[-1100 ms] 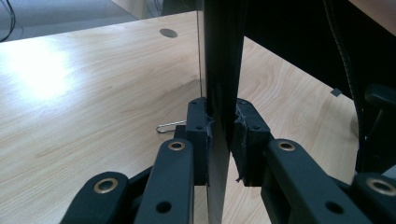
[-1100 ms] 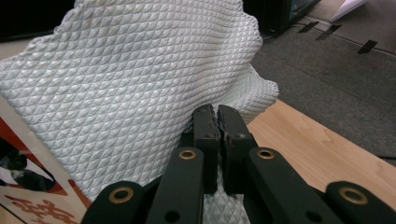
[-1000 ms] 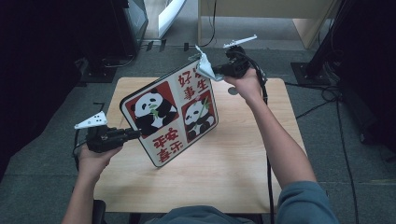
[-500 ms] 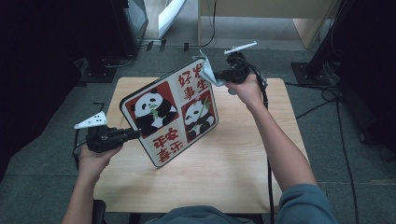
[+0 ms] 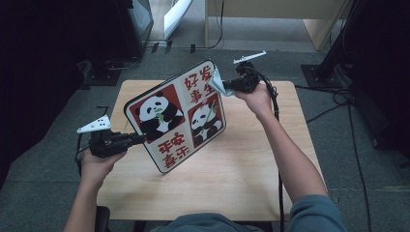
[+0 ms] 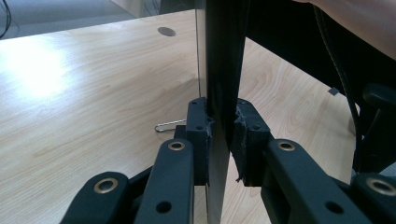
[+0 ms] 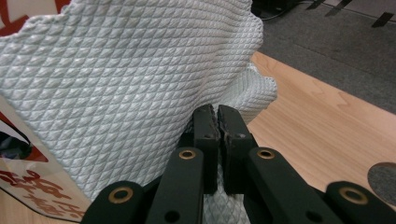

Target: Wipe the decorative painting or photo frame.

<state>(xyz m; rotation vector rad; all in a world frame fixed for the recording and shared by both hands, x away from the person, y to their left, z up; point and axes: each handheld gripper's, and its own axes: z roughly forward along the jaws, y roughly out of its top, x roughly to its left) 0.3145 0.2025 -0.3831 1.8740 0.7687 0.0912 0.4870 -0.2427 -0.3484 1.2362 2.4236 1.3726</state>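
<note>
The panda board (image 5: 180, 116) has big Chinese signs on it. It is split into four squares. In the high view, the top right square is white with four red signs: 好 and 发 on top, 事 and 生 below them. The bottom left square is white too, with four red signs; the first looks like 平 and the second like 安, but the two under them are too blurred to read. The other two squares are red and show pandas, no words. In the right gripper view, bits of red signs show on the board, too cut off to read.
</note>
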